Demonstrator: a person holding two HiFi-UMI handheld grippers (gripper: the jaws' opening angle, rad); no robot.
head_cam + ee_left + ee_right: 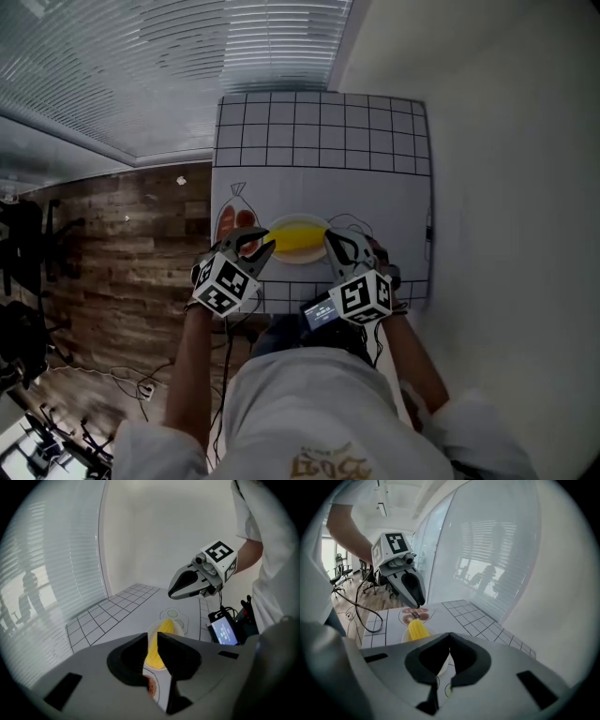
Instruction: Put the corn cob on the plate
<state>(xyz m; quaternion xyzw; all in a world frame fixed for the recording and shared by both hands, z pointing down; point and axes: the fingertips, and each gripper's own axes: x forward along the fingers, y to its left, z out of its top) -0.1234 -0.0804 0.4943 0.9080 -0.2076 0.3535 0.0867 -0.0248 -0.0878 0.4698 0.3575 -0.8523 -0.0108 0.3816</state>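
A yellow corn cob (298,236) lies on a small white plate (302,258) at the near middle of the grid-printed table mat. My left gripper (265,247) hovers above the plate's left side, its jaws a narrow slit apart with nothing between them. Through that slit the corn cob (167,626) and plate (150,631) show below. My right gripper (331,241) hangs over the plate's right side, its jaws closed together and empty. From the right gripper view the corn cob (418,630) rests on the plate (405,637), under the left gripper (416,603).
A small device with a lit screen (321,311) and cables sits at the table's near edge between my arms. Printed food outlines (232,223) flank the plate. Wood floor lies to the left, a white wall to the right.
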